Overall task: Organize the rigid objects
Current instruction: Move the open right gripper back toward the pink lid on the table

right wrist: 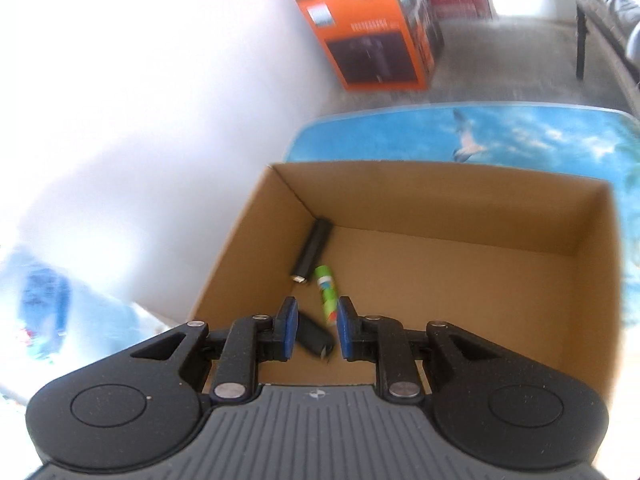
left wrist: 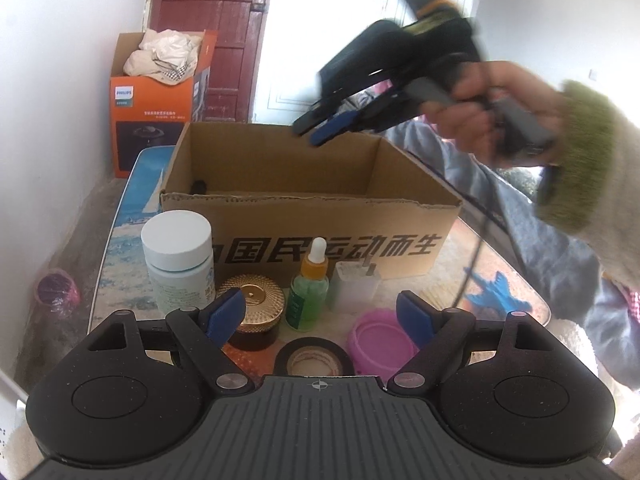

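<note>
An open cardboard box (left wrist: 336, 216) stands on the table; the right wrist view looks down into the box (right wrist: 592, 248). Inside lie a black cylinder (right wrist: 312, 250), a green tube (right wrist: 326, 294) and a small black object (right wrist: 316, 338). My right gripper (right wrist: 313, 330) hovers over the box, open and empty; it also shows in the left wrist view (left wrist: 320, 128). My left gripper (left wrist: 320, 316) is open and empty above a white-capped bottle (left wrist: 178, 256), a gold-lidded jar (left wrist: 254, 310), a green dropper bottle (left wrist: 309, 288), a white charger (left wrist: 354, 284), black tape (left wrist: 314, 360) and a pink lid (left wrist: 378, 340).
The table top (right wrist: 520, 132) bears a blue sea-and-gull print. An orange box (left wrist: 154, 116) stuffed with white cloth stands on the floor by the wall and red door. A pink roll (left wrist: 58, 292) lies on the floor at left.
</note>
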Motion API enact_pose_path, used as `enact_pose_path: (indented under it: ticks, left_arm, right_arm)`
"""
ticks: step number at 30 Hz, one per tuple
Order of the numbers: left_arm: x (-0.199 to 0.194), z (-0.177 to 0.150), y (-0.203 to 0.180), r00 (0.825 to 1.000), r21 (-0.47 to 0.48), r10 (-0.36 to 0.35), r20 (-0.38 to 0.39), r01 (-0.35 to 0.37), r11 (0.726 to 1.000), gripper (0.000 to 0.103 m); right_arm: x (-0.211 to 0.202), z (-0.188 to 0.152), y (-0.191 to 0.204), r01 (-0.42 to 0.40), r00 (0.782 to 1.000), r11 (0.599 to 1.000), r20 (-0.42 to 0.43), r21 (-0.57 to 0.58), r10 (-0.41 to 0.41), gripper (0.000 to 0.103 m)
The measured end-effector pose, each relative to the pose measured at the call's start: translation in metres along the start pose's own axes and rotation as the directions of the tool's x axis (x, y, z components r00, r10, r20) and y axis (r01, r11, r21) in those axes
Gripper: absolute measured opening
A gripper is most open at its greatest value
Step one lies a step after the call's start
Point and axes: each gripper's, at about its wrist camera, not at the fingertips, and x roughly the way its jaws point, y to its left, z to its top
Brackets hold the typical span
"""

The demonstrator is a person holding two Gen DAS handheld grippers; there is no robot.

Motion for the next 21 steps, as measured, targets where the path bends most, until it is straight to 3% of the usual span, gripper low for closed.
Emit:
enact_pose_path:
  ticks: [2, 5, 9, 13, 16, 21]
  left_arm:
    - [-0.001, -0.002, -0.002, 1.000, 0.008, 0.005, 0.000, -0.005, 1.000, 0.083]
    - [0.001, -0.005, -0.003, 1.000, 0.000, 0.010, -0.009, -0.010, 1.000, 0.083]
    - [0.008, -0.011, -0.005, 0.999, 0.005, 0.019, -0.033, -0.019, 1.000, 0.083]
    - [0.019, -0.018, -0.016, 0.996, 0.029, 0.006, -0.084, -0.004, 1.000, 0.083]
    - [0.032, -0.024, -0.032, 0.991, 0.063, -0.024, -0.133, 0.032, 0.997, 0.083]
    - [0.059, -0.038, -0.057, 0.971, 0.118, -0.029, -0.236, 0.058, 0.991, 0.083]
  right_arm:
    - [-0.033, -0.023, 0.000, -0.017, 0.997, 1.000, 0.073, -0.024, 0.018, 0.028]
    - [-0.078, -0.066, -0.001, 0.004, 0.980, 0.998, 0.197, -0.064, 0.009, 0.042]
    - [-0.102, -0.129, -0.012, 0.064, 0.949, 0.996, 0.313, -0.063, -0.041, 0.048]
    - [-0.088, -0.187, -0.032, 0.070, 0.946, 0.996, 0.312, 0.053, -0.084, 0.048]
    - [-0.075, -0.212, -0.046, 0.047, 0.950, 0.991, 0.300, 0.127, -0.084, 0.048]
    - [-0.044, -0.231, -0.042, 0.107, 0.959, 0.989, 0.252, 0.101, -0.129, 0.043]
